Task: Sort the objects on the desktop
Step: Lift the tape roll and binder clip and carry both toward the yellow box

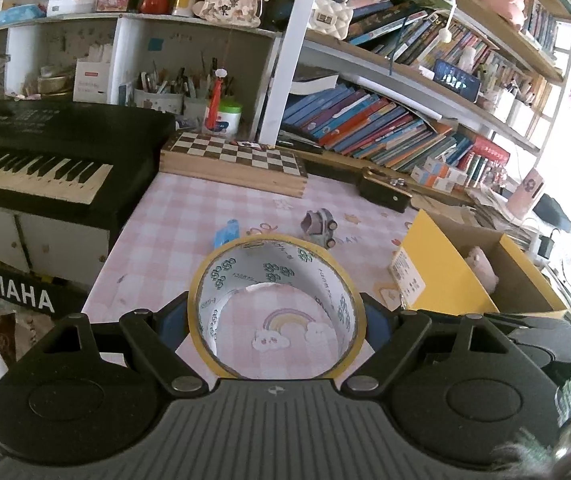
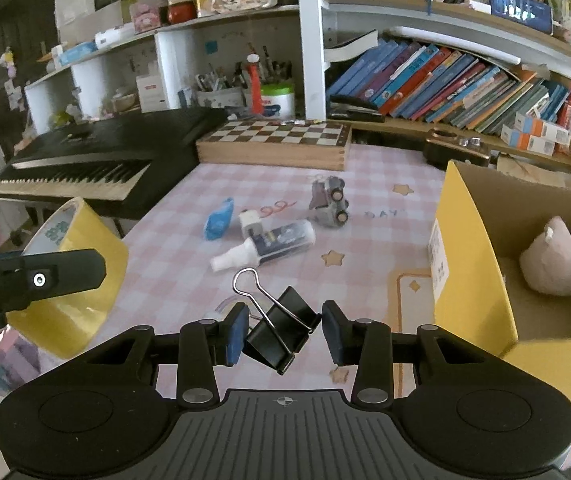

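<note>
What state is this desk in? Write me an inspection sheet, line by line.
Surface: pink checked tablecloth.
Job's things: yellow tape roll; black binder clip; grey toy car; white spray bottle; blue packet; yellow cardboard box holding a pink plush toy.
Clutter: wooden chessboard box, black keyboard.
Grippers: left hand-held gripper clamps the tape roll; right hand-held gripper holds the binder clip.
Cables: nothing seen.
Surroundings: crowded bookshelves.
</note>
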`<action>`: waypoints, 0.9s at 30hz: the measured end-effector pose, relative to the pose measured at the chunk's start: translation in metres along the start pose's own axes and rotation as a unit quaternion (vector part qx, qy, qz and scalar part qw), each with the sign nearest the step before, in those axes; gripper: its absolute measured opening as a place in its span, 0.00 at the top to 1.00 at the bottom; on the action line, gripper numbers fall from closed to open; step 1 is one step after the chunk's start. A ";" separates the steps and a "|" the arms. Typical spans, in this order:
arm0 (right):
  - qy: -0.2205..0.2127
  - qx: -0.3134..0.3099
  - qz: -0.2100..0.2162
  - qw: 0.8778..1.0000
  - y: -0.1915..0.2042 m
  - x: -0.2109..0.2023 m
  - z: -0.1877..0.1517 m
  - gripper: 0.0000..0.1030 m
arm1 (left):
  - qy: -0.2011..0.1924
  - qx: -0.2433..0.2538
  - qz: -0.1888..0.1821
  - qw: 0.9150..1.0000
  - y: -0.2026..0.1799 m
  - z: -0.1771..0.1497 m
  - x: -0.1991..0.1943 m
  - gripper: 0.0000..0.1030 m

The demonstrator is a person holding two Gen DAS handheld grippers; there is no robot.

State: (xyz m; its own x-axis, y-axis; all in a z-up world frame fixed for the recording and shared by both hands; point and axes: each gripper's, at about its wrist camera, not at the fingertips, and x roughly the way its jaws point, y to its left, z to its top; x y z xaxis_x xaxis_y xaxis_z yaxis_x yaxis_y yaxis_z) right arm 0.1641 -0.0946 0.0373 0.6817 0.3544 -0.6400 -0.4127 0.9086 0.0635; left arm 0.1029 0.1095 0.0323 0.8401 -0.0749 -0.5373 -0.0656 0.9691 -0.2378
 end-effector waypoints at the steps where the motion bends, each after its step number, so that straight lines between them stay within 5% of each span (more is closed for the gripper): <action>1: 0.000 0.000 0.001 1.000 0.002 -0.004 -0.003 0.61 | 0.000 0.000 -0.001 1.000 0.000 -0.002 -0.004 0.20; 27: 0.021 0.088 -0.062 0.994 0.001 -0.095 -0.092 0.61 | 0.051 0.053 -0.083 0.994 -0.022 -0.065 -0.070 0.20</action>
State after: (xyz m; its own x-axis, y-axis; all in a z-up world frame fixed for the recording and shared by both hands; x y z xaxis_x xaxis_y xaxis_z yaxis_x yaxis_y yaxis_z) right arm 0.0431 -0.1472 0.0272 0.6941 0.2311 -0.6818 -0.2130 0.9706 0.1122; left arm 0.0103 0.0788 0.0231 0.7747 -0.2541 -0.5791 0.1312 0.9604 -0.2459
